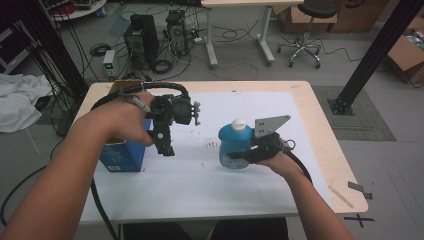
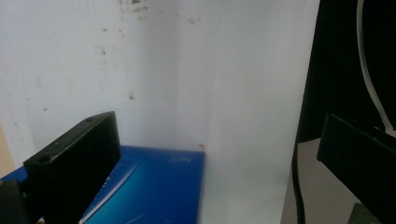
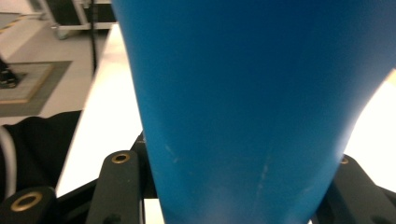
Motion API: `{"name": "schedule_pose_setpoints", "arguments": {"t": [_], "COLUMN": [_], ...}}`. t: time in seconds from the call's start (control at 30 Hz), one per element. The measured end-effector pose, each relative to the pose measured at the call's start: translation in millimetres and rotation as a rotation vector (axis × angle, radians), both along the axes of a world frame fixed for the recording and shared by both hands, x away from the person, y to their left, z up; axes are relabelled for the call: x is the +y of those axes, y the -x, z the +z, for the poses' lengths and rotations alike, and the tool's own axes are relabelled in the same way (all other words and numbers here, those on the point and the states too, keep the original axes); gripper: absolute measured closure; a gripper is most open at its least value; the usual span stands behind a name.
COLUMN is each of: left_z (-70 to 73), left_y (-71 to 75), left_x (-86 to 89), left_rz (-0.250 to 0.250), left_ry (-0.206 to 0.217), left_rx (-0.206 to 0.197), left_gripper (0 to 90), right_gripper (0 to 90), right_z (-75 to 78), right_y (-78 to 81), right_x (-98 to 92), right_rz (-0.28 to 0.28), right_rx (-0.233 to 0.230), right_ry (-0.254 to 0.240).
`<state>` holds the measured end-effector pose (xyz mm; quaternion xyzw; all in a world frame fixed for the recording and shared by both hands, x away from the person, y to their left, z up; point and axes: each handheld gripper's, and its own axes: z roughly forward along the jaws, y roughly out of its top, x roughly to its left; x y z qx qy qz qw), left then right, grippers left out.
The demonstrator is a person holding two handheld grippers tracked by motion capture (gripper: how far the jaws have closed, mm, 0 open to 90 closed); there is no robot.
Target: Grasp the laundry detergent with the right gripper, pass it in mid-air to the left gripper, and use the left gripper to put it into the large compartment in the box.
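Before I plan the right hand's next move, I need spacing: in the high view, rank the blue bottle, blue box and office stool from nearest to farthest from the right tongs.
1. Blue bottle, clamped in the right tongs.
2. Blue box, at the table's left.
3. Office stool, on the floor beyond the table.

Box (image 1: 122, 156) lies left of bottle (image 1: 235, 142) on table (image 1: 310, 125).

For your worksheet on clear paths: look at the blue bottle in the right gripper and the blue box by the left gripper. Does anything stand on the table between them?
Nothing visible does. The blue bottle is clamped in the right gripper. Between it and the blue box lies bare white sheet; the open left gripper hovers above the box's side.
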<state>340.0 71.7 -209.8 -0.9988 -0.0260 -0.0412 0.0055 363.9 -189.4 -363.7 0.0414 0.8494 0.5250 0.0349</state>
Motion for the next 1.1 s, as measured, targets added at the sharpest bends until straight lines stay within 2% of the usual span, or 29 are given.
{"name": "schedule_pose_setpoints", "arguments": {"t": [0.03, 0.3, 0.6, 0.83, 1.1], "left_z": [-0.8, -1.8, -6.4, -13.5, -21.9], "left_y": [-0.2, 3.2, 4.5, 5.8, 9.6], "left_x": [-2.1, -10.7, -15.2, -18.5, -22.2], "left_rz": [-0.003, -0.021, -0.027, -0.024, -0.036], "left_ry": [-0.002, -0.006, -0.003, 0.03, 0.028], "left_rx": [0.004, 0.009, 0.023, 0.039, 0.051], "left_gripper": [0.1, 0.1, 0.1, 0.1, 0.1], "right_gripper": [47.7, 47.7, 47.7, 47.7, 47.7], "right_z": [1.7, 4.2, 1.0, -4.4, -10.8], "right_y": [2.5, 9.0, 12.3, 17.6, 21.5], "right_x": [5.0, 25.1, 43.1, 64.1, 87.2], "right_rz": [0.029, 0.106, 0.149, 0.171, 0.194], "right_rx": [0.001, 0.005, 0.02, 0.015, 0.023], "right_ry": [0.008, 0.024, 0.01, -0.007, -0.016]}}
